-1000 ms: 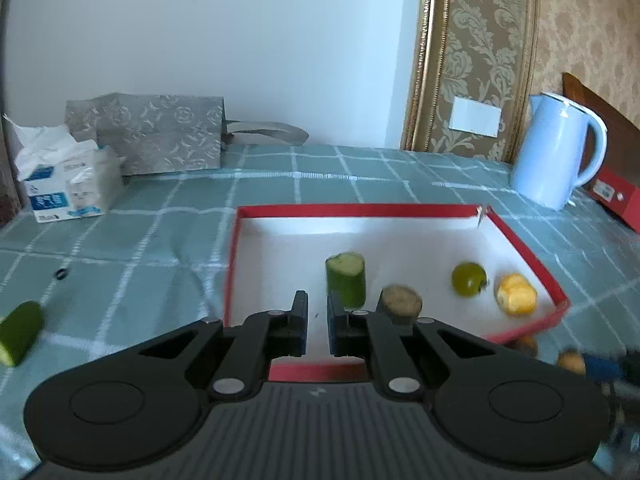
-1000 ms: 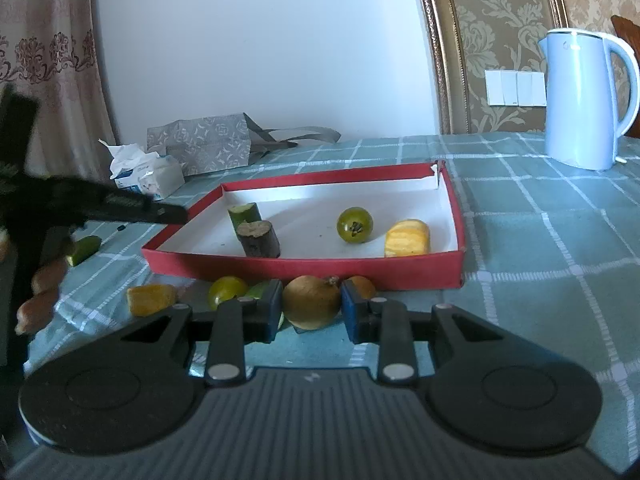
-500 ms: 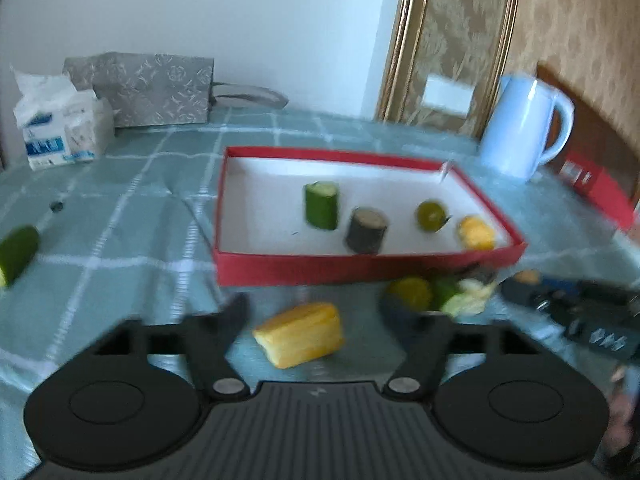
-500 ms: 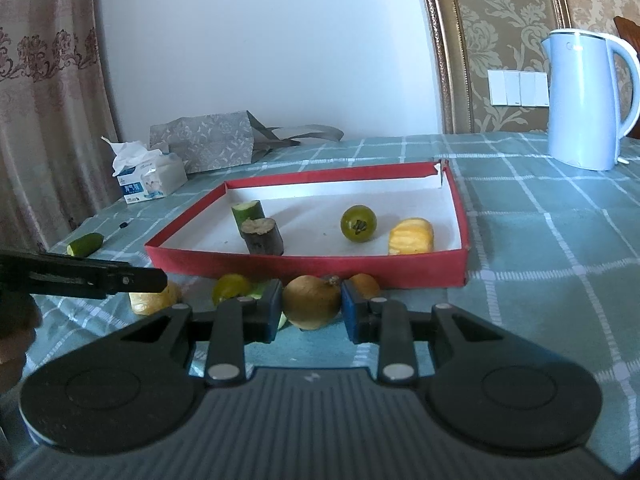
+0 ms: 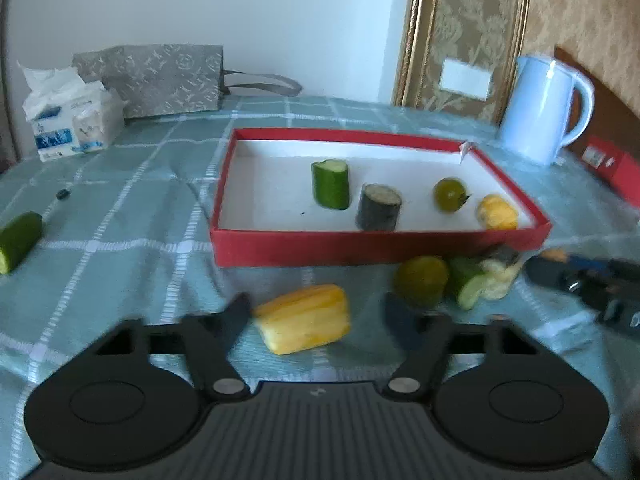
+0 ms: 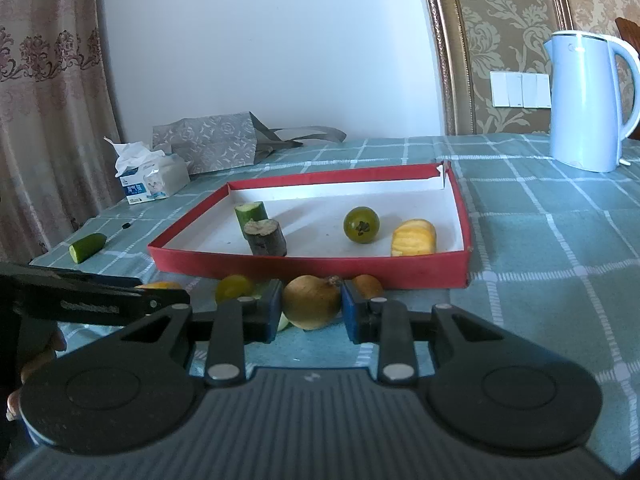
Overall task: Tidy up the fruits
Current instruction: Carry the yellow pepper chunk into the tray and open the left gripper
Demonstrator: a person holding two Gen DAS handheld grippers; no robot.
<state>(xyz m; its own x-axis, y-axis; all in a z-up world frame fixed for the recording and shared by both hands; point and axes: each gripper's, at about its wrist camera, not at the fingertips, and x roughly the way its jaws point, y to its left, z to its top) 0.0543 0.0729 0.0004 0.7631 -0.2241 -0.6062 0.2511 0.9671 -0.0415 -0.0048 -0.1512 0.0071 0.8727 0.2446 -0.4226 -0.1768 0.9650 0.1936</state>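
Red tray [image 5: 376,246] is set mid-table as the collection point, four pieces already stood inside; loose fruit is left along its near wall. Left gripper [image 5: 316,312] is spread, jaws just closing around yellow piece [image 5: 304,318], one pad apparently touching, for pickup. Brown fruit [image 6: 312,300] is pinched by right gripper [image 6: 310,304]

Handheld gripper hardware, both units.
Left gripper [image 5: 316,312]: matte black body, ribbed centre, round discs, silver pivot screws. Right gripper [image 6: 308,308]: same build, blue pads [image 6: 347,308] on its fingers.
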